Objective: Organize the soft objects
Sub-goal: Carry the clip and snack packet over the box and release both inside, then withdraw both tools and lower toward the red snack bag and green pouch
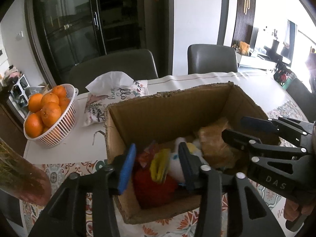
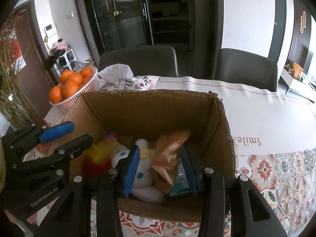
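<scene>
Several soft toys lie in the cardboard box (image 2: 150, 106): a white plush (image 2: 142, 179) at 6 o'clock, a red-and-yellow one (image 2: 98, 158) at 8, an orange one (image 2: 169, 154), blurred, between my right gripper (image 2: 161, 169) fingers. Both pairs of jaws stand released, my left gripper (image 1: 156, 169) included. I judge that clenching now could snag two toys together, or drag the light box toward the basket of oranges (image 2: 71, 85) at 10.
</scene>
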